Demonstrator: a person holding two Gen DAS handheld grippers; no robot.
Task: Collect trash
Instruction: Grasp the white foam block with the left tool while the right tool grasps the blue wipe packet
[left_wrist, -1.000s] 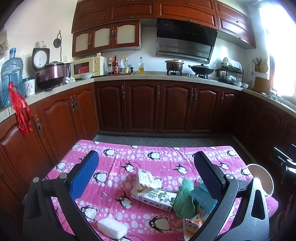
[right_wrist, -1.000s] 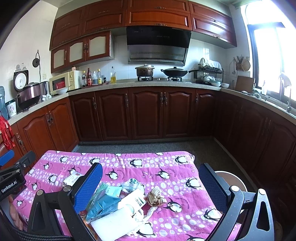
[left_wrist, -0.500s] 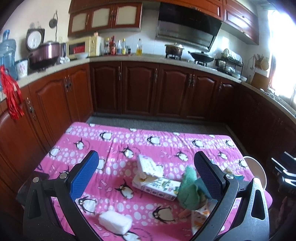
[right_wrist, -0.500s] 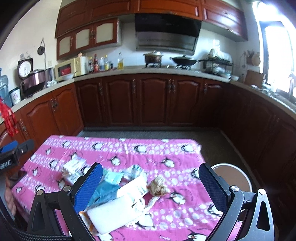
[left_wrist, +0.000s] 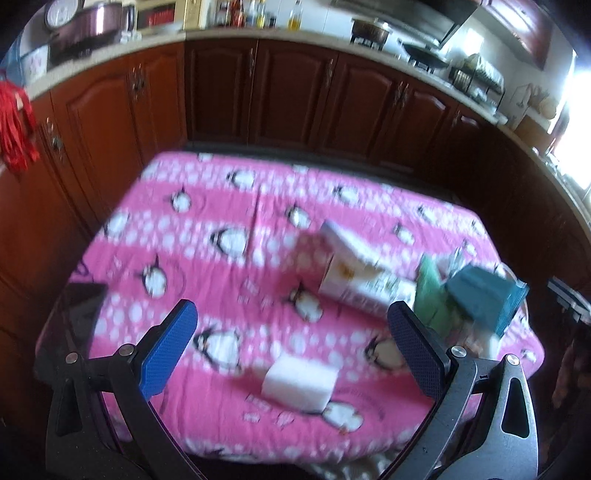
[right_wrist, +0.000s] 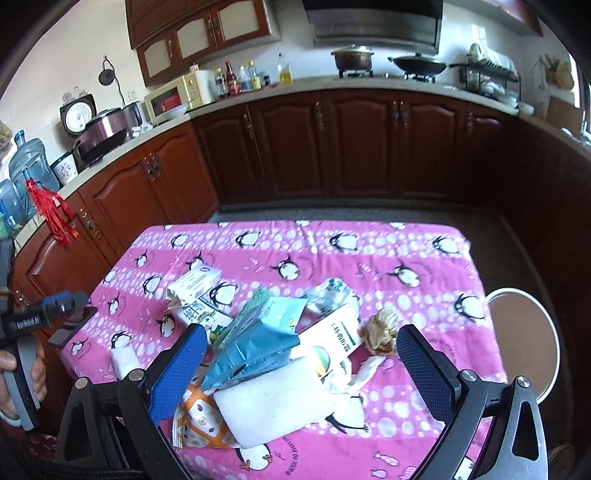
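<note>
Trash lies on a pink penguin-print table (right_wrist: 369, 254). In the right wrist view I see a white foam block (right_wrist: 273, 402), a teal packet (right_wrist: 258, 339), a white carton (right_wrist: 332, 332), a crumpled brown paper ball (right_wrist: 382, 328), an orange snack bag (right_wrist: 201, 421) and an opened white box (right_wrist: 194, 282). My right gripper (right_wrist: 301, 363) is open above the pile. My left gripper (left_wrist: 291, 341) is open above a small white foam block (left_wrist: 300, 380); the opened box (left_wrist: 354, 269) and teal packet (left_wrist: 487, 295) lie beyond it.
A white round bin (right_wrist: 524, 332) stands on the floor at the table's right edge. Dark wooden cabinets (right_wrist: 332, 147) run around the back and both sides. The left gripper's handle (right_wrist: 26, 332) shows at the left in the right wrist view.
Both grippers have tilted downward and moved closer over the table. The left view is now motion-blurred. Nothing was picked up.
</note>
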